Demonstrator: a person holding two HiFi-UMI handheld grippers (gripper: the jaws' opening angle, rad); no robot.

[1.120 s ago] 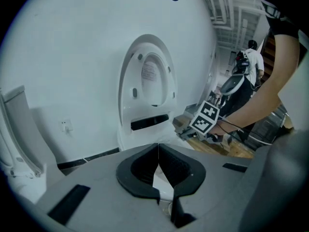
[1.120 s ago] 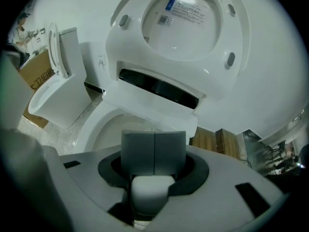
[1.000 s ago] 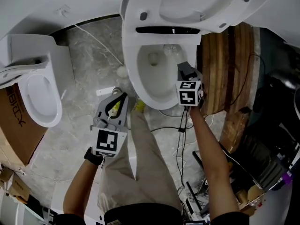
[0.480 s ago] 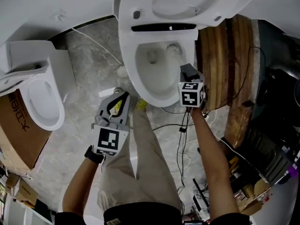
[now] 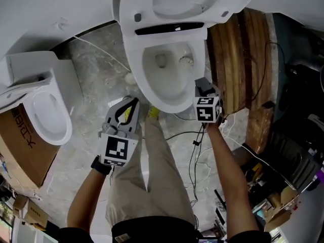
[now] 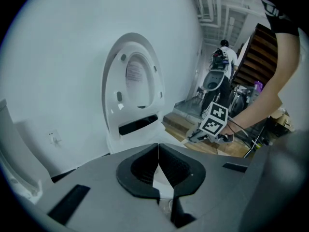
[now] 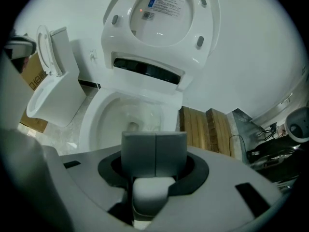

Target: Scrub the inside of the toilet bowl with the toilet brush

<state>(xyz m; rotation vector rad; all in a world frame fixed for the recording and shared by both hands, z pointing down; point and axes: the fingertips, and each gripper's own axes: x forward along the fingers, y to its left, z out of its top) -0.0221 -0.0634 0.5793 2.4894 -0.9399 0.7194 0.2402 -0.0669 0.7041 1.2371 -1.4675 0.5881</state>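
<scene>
The white toilet bowl (image 5: 136,70) stands open with its lid raised (image 7: 159,18). A white brush head (image 5: 186,61) sits inside the bowl, right of the drain (image 5: 161,61). My right gripper (image 5: 199,82) hangs over the bowl's near right rim, jaws closed (image 7: 155,149) on the toilet brush handle; the shaft is mostly hidden behind the jaws. My left gripper (image 5: 131,104) is held above the floor just left of the bowl's front, shut with nothing in it (image 6: 158,152).
A second white toilet (image 5: 43,110) and a cardboard box (image 5: 20,140) stand at the left. Wooden boards (image 5: 243,49) lie right of the bowl. Cables (image 5: 195,140) run over the marble floor. Cluttered equipment (image 5: 293,161) fills the right side.
The right gripper has drawn back slightly toward the bowl's near right rim, and the brush head now sits farther right of the drain. The left gripper has hardly moved.
</scene>
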